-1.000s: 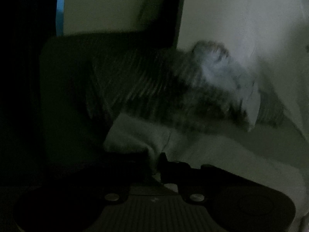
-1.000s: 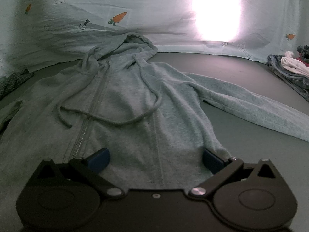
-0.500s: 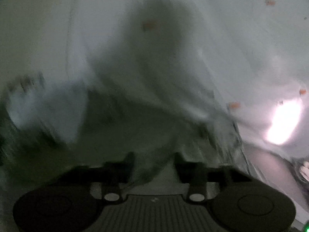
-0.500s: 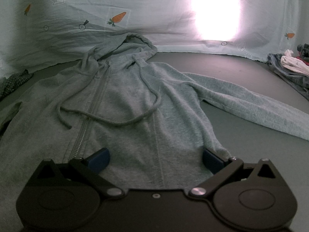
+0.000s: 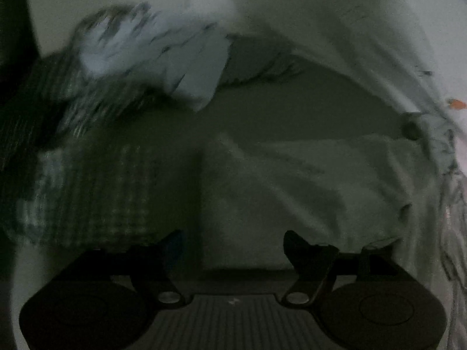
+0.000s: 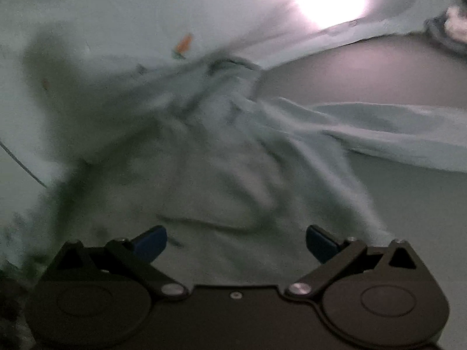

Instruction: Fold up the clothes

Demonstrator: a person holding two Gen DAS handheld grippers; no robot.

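Note:
A grey zip-up hoodie [image 6: 227, 175] lies spread on the dark surface, blurred by motion in the right wrist view, with one sleeve [image 6: 394, 134] stretched out to the right. My right gripper [image 6: 236, 240] is open just above the hoodie's lower body, holding nothing. In the left wrist view the hoodie's grey cloth [image 5: 306, 180] lies ahead and to the right. My left gripper [image 5: 233, 248] is open and empty above it.
A dark checked garment [image 5: 87, 180] lies at the left of the left wrist view, with a pale garment [image 5: 163, 49] behind it. A light sheet with carrot prints [image 6: 116, 23] hangs at the back. A pile of clothes [image 6: 449, 32] sits far right.
My left gripper was shut on grey cloth and is now open and empty, swung back toward the checked garment. The right wrist view has tilted and moved closer over the hoodie; the gripper stays open.

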